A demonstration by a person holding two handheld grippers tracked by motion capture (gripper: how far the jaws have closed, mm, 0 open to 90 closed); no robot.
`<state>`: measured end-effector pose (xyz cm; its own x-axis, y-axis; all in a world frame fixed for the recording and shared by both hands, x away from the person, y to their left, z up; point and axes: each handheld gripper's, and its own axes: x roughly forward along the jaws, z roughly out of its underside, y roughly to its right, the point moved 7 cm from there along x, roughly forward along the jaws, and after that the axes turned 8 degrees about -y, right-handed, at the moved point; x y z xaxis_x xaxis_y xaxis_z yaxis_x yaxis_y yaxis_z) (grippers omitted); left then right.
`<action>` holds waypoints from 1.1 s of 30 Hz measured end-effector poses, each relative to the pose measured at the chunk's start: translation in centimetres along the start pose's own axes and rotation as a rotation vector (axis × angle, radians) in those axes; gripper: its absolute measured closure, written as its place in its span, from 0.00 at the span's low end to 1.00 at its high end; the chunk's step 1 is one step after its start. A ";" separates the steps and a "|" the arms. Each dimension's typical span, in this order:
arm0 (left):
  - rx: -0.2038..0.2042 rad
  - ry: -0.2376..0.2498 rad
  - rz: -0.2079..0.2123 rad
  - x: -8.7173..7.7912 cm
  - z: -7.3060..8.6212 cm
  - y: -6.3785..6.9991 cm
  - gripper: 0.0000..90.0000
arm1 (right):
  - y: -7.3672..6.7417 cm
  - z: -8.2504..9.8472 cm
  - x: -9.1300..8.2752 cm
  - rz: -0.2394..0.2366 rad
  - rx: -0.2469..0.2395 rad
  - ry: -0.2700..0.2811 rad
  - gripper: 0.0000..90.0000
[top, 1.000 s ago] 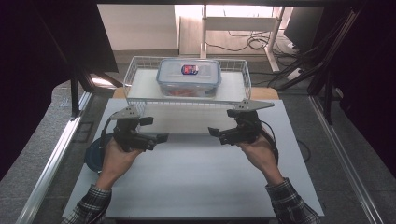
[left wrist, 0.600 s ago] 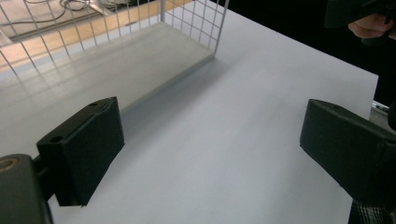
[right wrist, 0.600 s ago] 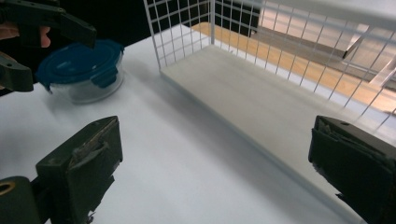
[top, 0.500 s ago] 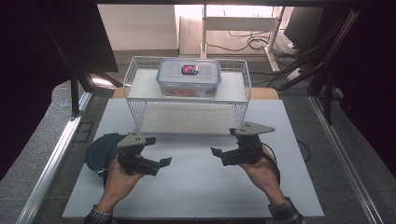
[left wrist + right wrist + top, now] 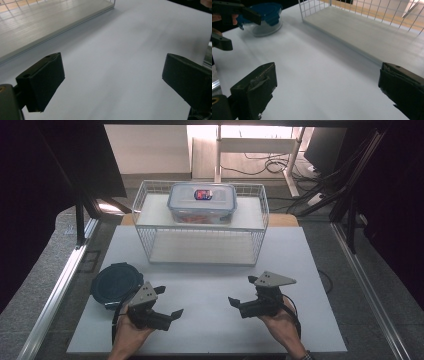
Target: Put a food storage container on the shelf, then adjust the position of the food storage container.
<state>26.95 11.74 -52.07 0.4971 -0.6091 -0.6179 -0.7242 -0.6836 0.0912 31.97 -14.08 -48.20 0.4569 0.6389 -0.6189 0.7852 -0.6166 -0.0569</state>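
Observation:
My left gripper [image 5: 170,301] hovers open over the near left of the white table [image 5: 210,335], with nothing between its jaws. In the left gripper view the left gripper [image 5: 112,82] faces bare table. My right gripper [image 5: 242,291] is open and empty at the near right, pointing toward the left one. The right gripper [image 5: 327,90] shows its two pads wide apart in its own view. A round container with a dark blue lid [image 5: 117,284] sits just left of the left gripper. A clear rectangular lidded box [image 5: 202,202] rests on top of a white wire rack [image 5: 202,237].
The wire rack stands at the back middle of the table, and its lower shelf [image 5: 367,32] holds nothing. The round container [image 5: 265,17] lies beyond the left gripper [image 5: 244,31] in the right gripper view. Metal rails run along both table sides.
Both grippers have drawn back from the front of the rack toward the table's near edge. Both stayed open and empty.

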 end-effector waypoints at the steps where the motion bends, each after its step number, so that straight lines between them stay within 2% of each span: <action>1: -0.008 0.006 0.006 0.1 0.4 0.2 0.05 | -0.2 0.5 0.0 0.002 -0.001 -0.005 0.02; 3: -0.024 0.007 0.024 0.4 1.1 0.7 0.05 | -0.4 1.6 0.1 0.001 0.003 -0.013 0.02; 6: -0.034 -0.015 0.029 0.8 2.2 1.2 0.04 | -0.8 3.0 0.2 0.006 0.000 -0.016 0.02; 10: -0.024 -0.039 0.025 1.0 3.1 1.6 0.04 | -0.9 3.9 -0.1 0.026 -0.011 -0.011 0.02; 14: -0.029 -0.056 0.030 1.3 3.7 1.8 0.04 | -0.5 4.9 0.2 0.034 -0.008 -0.034 0.02; 19: -0.040 -0.064 0.043 1.6 3.8 1.8 0.04 | -0.2 6.0 1.1 0.025 -0.020 -0.085 0.03; 22: -0.044 -0.074 0.041 1.7 3.8 1.7 0.04 | -0.3 6.0 1.3 0.021 -0.025 -0.090 0.03; 26: -0.076 -0.080 0.044 1.6 3.5 1.3 0.03 | -0.3 6.1 1.4 0.022 -0.028 -0.094 0.03; 28: -0.075 -0.080 0.028 1.4 3.2 1.0 0.05 | -0.2 6.1 1.5 0.024 -0.033 -0.096 0.03; 30: -0.052 -0.082 -0.003 1.1 2.8 0.7 0.10 | -0.2 6.2 1.6 0.025 -0.034 -0.098 0.03; 32: -0.052 -0.065 -0.011 0.6 2.2 0.1 0.20 | -0.1 6.2 1.7 0.028 -0.035 -0.100 0.03; 33: -0.068 -0.050 -0.001 0.3 1.9 -0.3 0.26 | -0.1 6.2 1.7 0.030 -0.036 -0.101 0.03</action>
<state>26.42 12.53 -53.73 0.4723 -0.5887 -0.6560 -0.6884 -0.7112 0.1425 30.09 -15.74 -54.10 0.4371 0.5694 -0.6962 0.7870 -0.6169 -0.0105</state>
